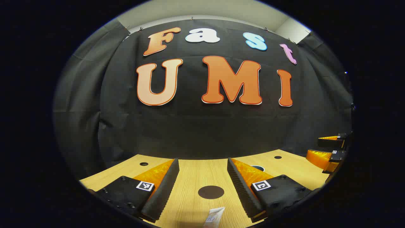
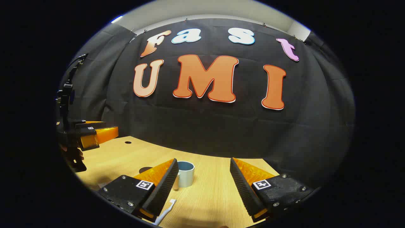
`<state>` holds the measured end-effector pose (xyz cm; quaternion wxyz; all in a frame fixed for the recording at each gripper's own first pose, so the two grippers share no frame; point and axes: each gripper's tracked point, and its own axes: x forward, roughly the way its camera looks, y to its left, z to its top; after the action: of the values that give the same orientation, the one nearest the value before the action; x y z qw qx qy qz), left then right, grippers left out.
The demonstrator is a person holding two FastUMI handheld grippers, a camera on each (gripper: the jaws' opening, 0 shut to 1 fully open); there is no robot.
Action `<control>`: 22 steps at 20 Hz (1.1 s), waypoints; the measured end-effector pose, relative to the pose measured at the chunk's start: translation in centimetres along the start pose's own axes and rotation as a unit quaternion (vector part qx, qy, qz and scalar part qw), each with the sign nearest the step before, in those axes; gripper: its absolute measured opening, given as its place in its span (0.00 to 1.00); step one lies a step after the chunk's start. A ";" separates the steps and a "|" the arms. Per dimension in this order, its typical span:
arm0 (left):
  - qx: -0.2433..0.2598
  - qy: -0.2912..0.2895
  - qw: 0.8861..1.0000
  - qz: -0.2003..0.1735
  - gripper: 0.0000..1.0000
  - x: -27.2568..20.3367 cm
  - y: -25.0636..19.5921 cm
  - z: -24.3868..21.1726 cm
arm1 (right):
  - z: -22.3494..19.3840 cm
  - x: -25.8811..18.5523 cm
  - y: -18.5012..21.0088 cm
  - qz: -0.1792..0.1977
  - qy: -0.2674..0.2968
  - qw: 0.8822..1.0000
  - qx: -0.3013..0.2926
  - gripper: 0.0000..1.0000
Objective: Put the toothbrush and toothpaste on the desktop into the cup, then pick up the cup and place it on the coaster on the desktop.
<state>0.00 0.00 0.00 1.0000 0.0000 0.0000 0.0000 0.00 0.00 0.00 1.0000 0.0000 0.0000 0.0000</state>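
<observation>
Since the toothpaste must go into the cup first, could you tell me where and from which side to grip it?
Judging by the left gripper view, the toothpaste lies flat on the desk, its end pointing away between the open left gripper. Probably come from above and pinch across the tube's flat body.

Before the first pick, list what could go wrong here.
1. The toothpaste lies at the very bottom edge of the left gripper view, so the open left tool may close short of it.
2. The toothbrush lies flat under the right tool's finger; pinching it off the desktop could slip.
3. The cup is close and might tip.
</observation>
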 end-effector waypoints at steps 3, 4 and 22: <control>0.001 -0.001 1.000 -0.003 0.96 -0.2 -0.3 0.1 | -0.2 0.2 0.5 0.009 0.002 1.000 0.003 0.98; 0.001 -0.001 1.000 -0.002 0.96 -0.3 -0.3 0.1 | -0.2 0.3 0.5 0.009 0.004 1.000 0.005 0.98; 0.021 0.039 0.999 -0.013 0.96 -1.0 -0.6 -0.9 | -2.5 0.2 1.2 0.032 0.067 0.997 0.031 0.98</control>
<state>-0.97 -0.57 -0.93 0.9989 0.0214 0.0386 -0.0131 0.21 1.16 -2.54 0.9967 0.0311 0.0670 0.0323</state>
